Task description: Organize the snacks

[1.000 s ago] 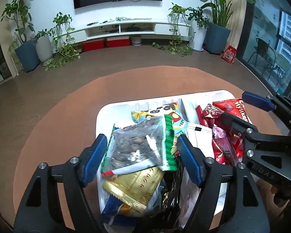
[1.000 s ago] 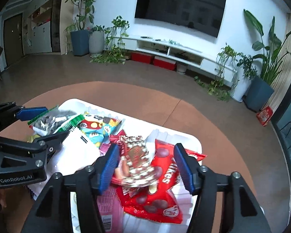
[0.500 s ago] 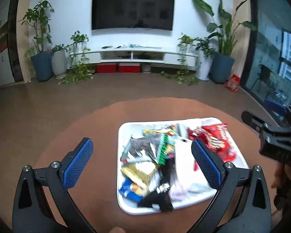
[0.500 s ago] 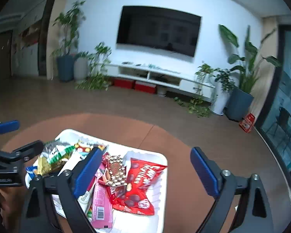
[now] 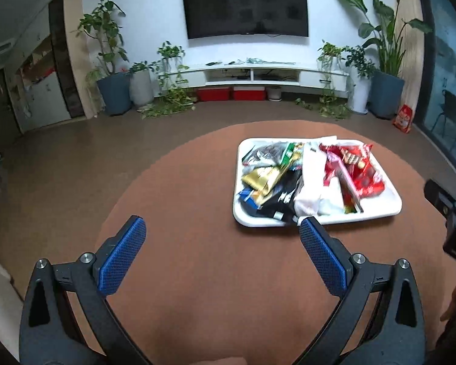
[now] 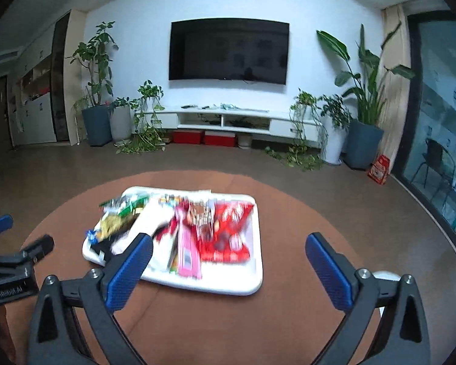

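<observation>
A white tray (image 5: 392, 205) full of snack packets sits on a round brown table (image 5: 182, 188); it also shows in the right wrist view (image 6: 252, 286). It holds red packets (image 5: 363, 176), a white packet (image 5: 311, 179), a gold packet (image 5: 261, 178) and black ones. My left gripper (image 5: 222, 252) is open and empty, held back from the tray's near left corner. My right gripper (image 6: 229, 266) is open and empty, above the tray's near edge. The left gripper shows at the left of the right wrist view (image 6: 18, 243).
The round table's edge (image 5: 167, 155) drops to a brown floor. Potted plants (image 5: 112, 91), a white TV bench (image 5: 258, 74) with red boxes and a wall TV stand far behind. A small white object (image 6: 386, 275) lies by my right finger.
Both grippers have pulled back and up from the tray and opened wide. The tray now looks smaller and farther away. The snacks stay in the tray.
</observation>
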A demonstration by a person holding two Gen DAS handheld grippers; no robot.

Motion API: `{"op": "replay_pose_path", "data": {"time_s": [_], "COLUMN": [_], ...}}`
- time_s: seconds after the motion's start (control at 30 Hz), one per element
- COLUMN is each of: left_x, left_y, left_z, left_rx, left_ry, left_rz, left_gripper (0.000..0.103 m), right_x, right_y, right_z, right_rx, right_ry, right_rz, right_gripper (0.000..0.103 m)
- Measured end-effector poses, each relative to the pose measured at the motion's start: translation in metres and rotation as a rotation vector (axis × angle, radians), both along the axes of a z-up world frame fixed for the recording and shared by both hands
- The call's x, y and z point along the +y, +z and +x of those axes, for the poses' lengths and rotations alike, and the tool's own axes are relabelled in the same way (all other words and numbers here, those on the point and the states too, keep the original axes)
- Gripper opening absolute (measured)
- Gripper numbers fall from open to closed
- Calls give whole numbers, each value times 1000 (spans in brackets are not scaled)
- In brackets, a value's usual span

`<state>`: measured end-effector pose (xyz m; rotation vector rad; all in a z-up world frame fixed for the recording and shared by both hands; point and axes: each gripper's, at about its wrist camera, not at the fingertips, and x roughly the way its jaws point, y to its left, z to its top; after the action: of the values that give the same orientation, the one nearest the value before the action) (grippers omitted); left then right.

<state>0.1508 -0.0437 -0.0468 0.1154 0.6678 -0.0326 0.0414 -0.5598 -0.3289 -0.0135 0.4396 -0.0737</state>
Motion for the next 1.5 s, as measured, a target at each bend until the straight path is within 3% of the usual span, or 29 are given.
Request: {"op": "replay_pose_path", "data": {"time_s": [0.2, 0.33, 0.73, 1.5], "left_x": [-2, -9, -3, -4], "left_y": [-12, -18, -38, -46], "left_z": [-23, -30, -2, 1], "left_rx": [26, 7, 126, 151], "left_ry": [-75, -96, -69, -63], "left_rz": [-46, 0, -82, -77], "left_gripper": [103, 103, 103, 103], "right_x": [0, 5, 12, 12], "right_y": [-16, -23, -35, -37], "right_z": [-23, -21, -5, -8], "right_rx": [5, 20, 77, 123], "right_ry": [-26, -27, -43, -48], "right_rz": [22, -16, -48, -43], "right_gripper": [103, 103, 103, 103]}}
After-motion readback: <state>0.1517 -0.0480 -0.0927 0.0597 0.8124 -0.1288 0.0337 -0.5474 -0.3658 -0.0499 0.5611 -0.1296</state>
